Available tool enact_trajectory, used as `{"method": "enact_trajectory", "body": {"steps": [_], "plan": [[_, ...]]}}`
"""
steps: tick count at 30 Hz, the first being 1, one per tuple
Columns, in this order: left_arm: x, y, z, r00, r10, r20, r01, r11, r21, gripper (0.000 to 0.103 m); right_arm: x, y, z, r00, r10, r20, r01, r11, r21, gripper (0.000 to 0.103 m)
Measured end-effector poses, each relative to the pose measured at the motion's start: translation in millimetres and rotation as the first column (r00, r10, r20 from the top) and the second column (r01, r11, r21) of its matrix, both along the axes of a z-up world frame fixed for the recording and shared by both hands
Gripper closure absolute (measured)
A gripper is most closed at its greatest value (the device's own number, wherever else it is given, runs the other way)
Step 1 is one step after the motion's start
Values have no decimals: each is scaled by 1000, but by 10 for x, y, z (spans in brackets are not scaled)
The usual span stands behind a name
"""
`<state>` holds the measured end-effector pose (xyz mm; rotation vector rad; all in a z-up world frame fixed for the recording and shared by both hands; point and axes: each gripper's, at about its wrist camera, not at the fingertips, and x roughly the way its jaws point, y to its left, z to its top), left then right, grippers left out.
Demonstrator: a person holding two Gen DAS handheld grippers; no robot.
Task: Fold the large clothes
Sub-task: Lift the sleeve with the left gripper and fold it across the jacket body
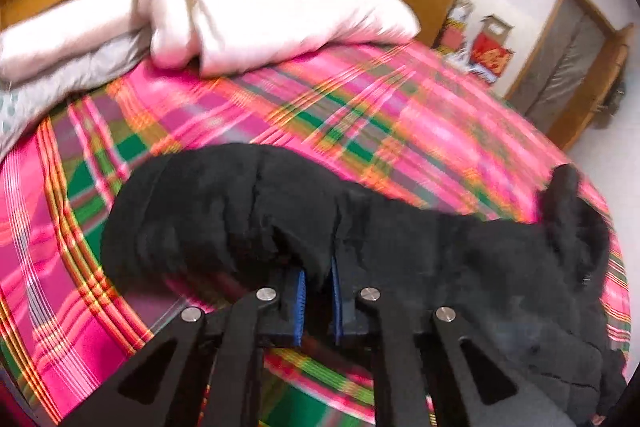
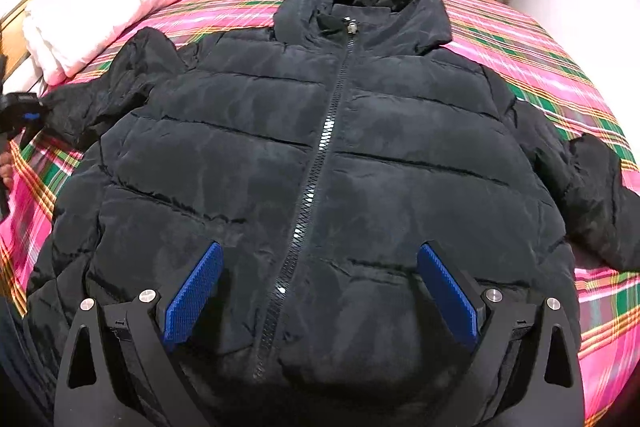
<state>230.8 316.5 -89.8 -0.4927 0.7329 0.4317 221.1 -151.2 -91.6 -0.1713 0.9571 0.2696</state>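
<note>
The black quilted puffer jacket [image 2: 320,155] lies face up, zipped, on the bed's pink-and-green plaid cover [image 2: 540,51], collar at 12 o'clock in the right wrist view. The left tongs [image 1: 318,301] are clenched on the sleeve cuff [image 1: 304,243] at the jacket's 9 o'clock side. The right tongs [image 2: 318,291] are released, spread wide above the hem. Judgement: the padded shell is light, soft, bulky and springy, with a slick surface; take hold at cuffs, hem corners or shoulder seams, pinching through the full thickness.
</note>
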Motion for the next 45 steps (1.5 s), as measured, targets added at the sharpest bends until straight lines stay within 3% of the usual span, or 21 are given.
{"method": "enact_trajectory", "body": {"steps": [6, 11, 15, 20, 28, 32, 34, 38, 42, 45], "plan": [[41, -560, 712, 977, -165, 131, 159, 986, 55, 93, -104, -193, 122, 999, -34, 26, 33, 999, 27, 5], [121, -1214, 1141, 920, -330, 210, 319, 944, 86, 93, -201, -438, 203, 996, -75, 45, 72, 996, 52, 5], [204, -1721, 1253, 863, -446, 235, 438, 895, 88, 93, -281, -691, 239, 992, -119, 51, 115, 991, 70, 5], [342, -2347, 1149, 780, -584, 224, 586, 808, 68, 93, -336, -975, 224, 983, -176, 44, 172, 982, 83, 5], [529, -3074, 624, 635, -763, 116, 765, 643, 37, 91, -277, -1257, 154, 968, -248, 33, 244, 965, 96, 5], [545, -3281, 329, 578, -814, 67, 816, 575, -53, 73, -204, -1285, 118, 965, -262, 28, 259, 962, 92, 5], [537, -3385, 265, 542, -838, 61, 840, 539, -71, 54, -168, -1281, 117, 963, -267, 32, 263, 961, 89, 5], [484, -3475, 320, 506, -858, 93, 862, 502, -64, 48, -132, -1279, 157, 960, -277, 42, 273, 958, 90, 5], [498, -3431, 419, 499, -853, 154, 866, 491, -91, 46, -87, -1290, 220, 957, -287, 48, 281, 954, 106, 5], [472, -3346, 445, 510, -844, 166, 860, 500, -100, 46, -31, -1280, 239, 957, -286, 48, 278, 952, 124, 5]]}}
